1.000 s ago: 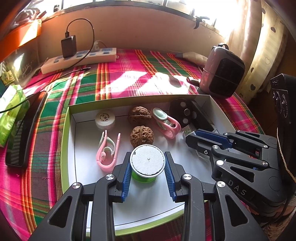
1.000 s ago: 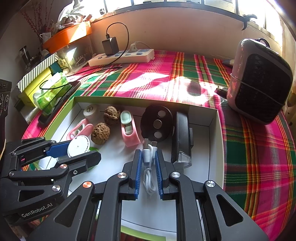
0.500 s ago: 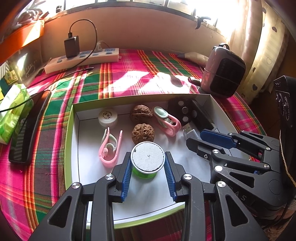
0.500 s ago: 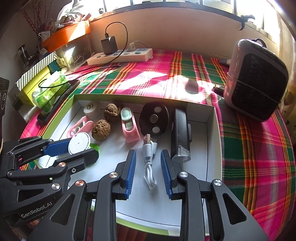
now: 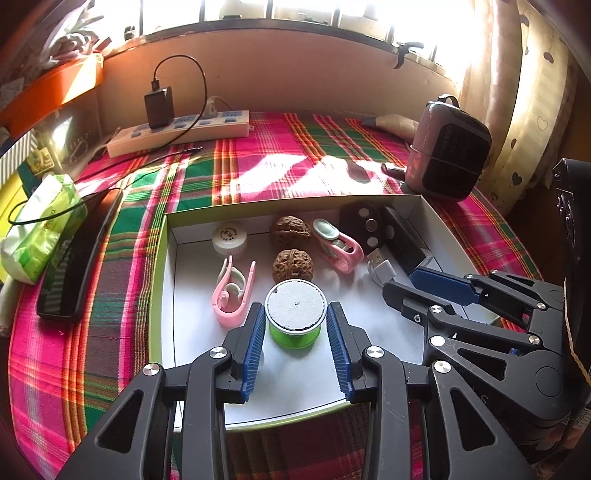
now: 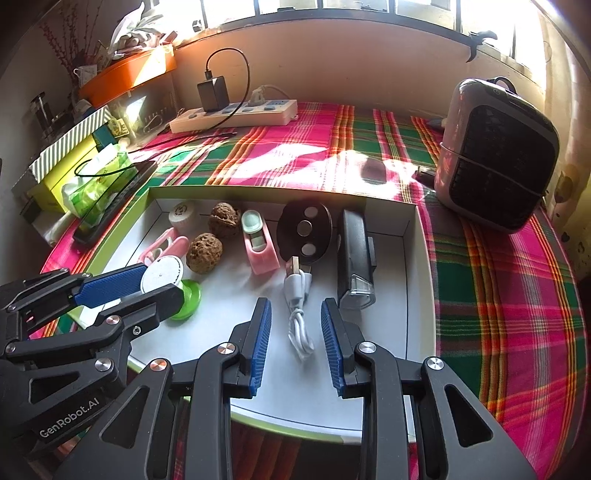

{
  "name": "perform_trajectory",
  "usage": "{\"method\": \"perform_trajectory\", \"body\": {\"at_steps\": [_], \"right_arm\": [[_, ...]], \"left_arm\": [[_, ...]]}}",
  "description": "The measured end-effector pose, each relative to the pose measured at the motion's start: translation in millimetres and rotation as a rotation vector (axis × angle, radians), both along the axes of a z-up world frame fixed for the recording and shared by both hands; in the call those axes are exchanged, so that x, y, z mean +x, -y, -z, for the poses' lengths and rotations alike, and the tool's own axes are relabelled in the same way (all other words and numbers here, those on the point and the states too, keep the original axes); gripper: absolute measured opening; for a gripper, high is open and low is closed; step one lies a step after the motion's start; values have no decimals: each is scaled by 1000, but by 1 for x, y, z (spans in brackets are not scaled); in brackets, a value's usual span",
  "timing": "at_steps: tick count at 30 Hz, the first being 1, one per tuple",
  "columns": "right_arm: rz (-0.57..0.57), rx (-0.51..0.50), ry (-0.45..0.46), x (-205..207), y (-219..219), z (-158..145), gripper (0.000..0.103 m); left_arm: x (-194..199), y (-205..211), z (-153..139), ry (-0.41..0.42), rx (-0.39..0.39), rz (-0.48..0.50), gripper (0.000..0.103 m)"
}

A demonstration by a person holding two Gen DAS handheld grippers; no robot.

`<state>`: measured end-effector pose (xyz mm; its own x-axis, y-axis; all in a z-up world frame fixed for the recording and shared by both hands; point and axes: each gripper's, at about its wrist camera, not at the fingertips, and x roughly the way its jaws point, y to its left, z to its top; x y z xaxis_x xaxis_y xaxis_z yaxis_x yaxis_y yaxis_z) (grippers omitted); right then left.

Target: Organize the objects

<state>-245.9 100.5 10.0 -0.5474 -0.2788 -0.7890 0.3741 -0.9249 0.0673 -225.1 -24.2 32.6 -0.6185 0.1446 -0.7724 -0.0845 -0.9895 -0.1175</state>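
Tongs on our left (image 5: pixel 295 325) bracket the green spool (image 5: pixel 295 319) in the white box (image 5: pixel 295 391), apparently just clear of it. Our right tongs (image 6: pixel 295 325) gape over the white cable (image 6: pixel 300 306), beside the black lamp (image 6: pixel 354 254).

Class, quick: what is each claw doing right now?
Left claw: open around the spool.
Right claw: open, empty, cable between its fingers.

Sunlit barred window (image 5: pixel 295 11), beige wall (image 5: pixel 295 74), heart-print curtain (image 5: pixel 517 92) right, plaid cloth (image 5: pixel 277 162) over surface
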Motion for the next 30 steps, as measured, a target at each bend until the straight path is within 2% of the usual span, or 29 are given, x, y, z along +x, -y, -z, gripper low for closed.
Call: {"method": "perform_trajectory", "body": {"at_steps": [12,26,30], "right_arm": [[13,0,-29,14,-2,-5,30],[21,-15,-101,54,-1,-21,30],[57,-17,-131,66,-4,-25,30]], "left_arm": [[10,0,-4,-21,-25,-37,33],[49,-1,-21,-105,-64,-68,33],[61,-3,-24,-119,-82,-68,33]]}}
